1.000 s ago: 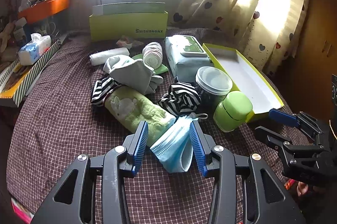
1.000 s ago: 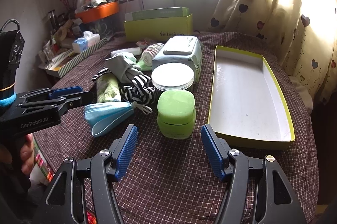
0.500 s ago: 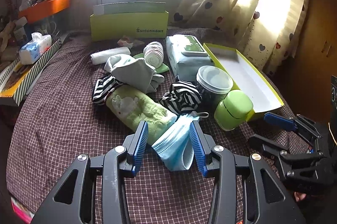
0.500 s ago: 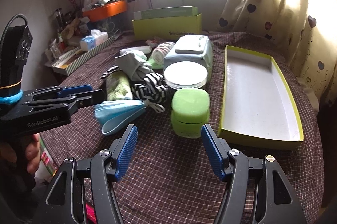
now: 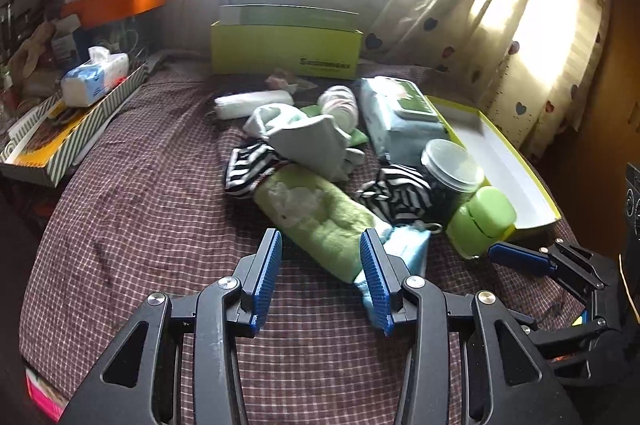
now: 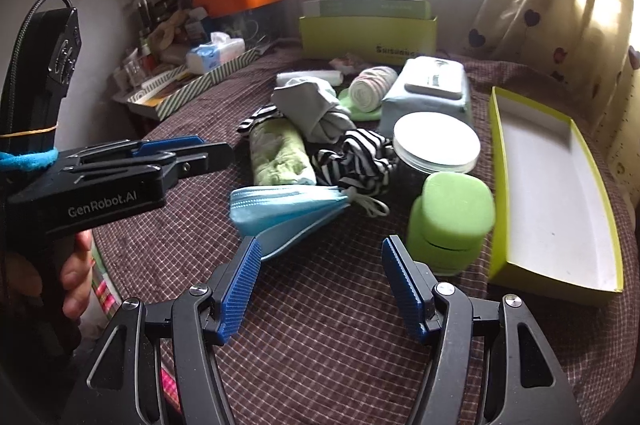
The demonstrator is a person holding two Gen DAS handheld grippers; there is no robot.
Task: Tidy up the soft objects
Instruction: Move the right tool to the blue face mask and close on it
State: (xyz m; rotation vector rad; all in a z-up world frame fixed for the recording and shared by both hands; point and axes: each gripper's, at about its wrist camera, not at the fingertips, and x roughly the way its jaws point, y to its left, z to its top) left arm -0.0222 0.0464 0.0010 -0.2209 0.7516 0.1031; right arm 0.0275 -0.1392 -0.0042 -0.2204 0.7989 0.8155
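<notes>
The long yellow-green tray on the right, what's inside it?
The tray shows only a bare white floor. Its nearest strip, behind the front wall, is hidden in both views.

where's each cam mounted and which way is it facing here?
Left wrist: on the left gripper, looking forward and down along its open jaws at the green towel; right gripper at the right edge.
Right wrist: on the right gripper, jaws open, facing the blue mask; left gripper and a hand at the left edge.
Shared: mask, towel, green case, yellow tray.
</notes>
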